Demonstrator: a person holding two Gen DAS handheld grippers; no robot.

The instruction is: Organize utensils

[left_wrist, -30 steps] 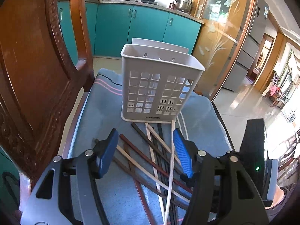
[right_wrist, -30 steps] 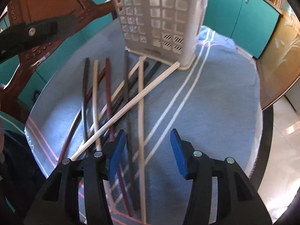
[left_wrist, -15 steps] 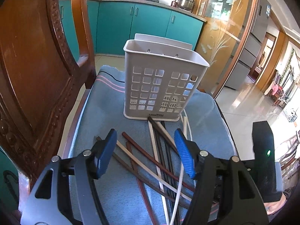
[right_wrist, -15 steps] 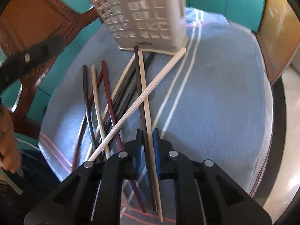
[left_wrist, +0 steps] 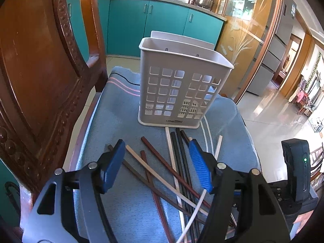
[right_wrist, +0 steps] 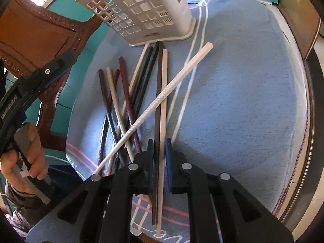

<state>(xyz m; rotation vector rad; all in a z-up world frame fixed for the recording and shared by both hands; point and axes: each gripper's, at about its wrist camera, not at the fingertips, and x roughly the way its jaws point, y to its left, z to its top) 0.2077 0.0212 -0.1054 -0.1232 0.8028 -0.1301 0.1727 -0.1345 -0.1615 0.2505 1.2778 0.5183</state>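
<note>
1. My right fingers [right_wrist: 160, 154] are clamped on two chopsticks side by side, a dark stick [right_wrist: 157, 109] and a cream stick [right_wrist: 163, 109], pinched near their lower ends.
2. Both run straight ahead from my fingertips toward the holder [right_wrist: 145, 6], which stands upright on the blue cloth [right_wrist: 232, 81].
3. A white textured stick [right_wrist: 162, 97] lies slanted across the pair just ahead of the fingers.
4. The other chopsticks [right_wrist: 121, 101] fan out to the fingers' left.
5. My left fingers [left_wrist: 156, 166] are spread wide and empty, hovering above the pile [left_wrist: 172, 172]; the holder [left_wrist: 180, 85] sits straight ahead beyond their tips.
6. A wooden chair [left_wrist: 40, 70] rises left of them.
</note>
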